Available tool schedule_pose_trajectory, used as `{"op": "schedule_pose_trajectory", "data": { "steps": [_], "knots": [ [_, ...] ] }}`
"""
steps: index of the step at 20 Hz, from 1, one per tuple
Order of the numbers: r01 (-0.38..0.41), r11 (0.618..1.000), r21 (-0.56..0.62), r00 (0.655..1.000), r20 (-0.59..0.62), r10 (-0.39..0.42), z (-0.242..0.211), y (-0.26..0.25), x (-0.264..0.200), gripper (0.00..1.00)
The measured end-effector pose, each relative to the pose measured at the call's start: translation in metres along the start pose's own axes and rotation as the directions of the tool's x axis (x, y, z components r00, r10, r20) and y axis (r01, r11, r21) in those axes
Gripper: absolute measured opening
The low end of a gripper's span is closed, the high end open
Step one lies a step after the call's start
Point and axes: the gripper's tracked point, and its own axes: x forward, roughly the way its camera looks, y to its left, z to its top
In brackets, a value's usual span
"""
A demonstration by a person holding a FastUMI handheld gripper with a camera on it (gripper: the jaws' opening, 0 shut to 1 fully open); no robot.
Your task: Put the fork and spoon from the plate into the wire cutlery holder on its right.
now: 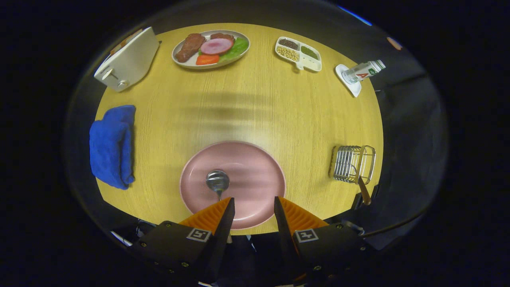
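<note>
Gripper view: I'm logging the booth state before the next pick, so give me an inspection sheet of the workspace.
Surface: round wooden table, bare in the middle.
Job's things: spoon lies on the pink plate; a wood-handled utensil, probably the fork, stands in the wire holder.
Clutter: toaster, blue cloth, food plate, divided dish, bottle on a coaster.
Grippers: claw open, over the plate's near rim, spoon just ahead of one finger.
Cables: nothing seen.
Surroundings: dark booth.
</note>
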Motion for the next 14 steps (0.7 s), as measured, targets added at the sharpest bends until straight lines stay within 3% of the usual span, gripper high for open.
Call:
{"op": "schedule_pose_trajectory", "data": {
  "steps": [14],
  "knots": [
    [-0.058,0.995,-0.080,0.995,-0.083,0.051,-0.064,0.038,0.068,0.62]
  ]
}}
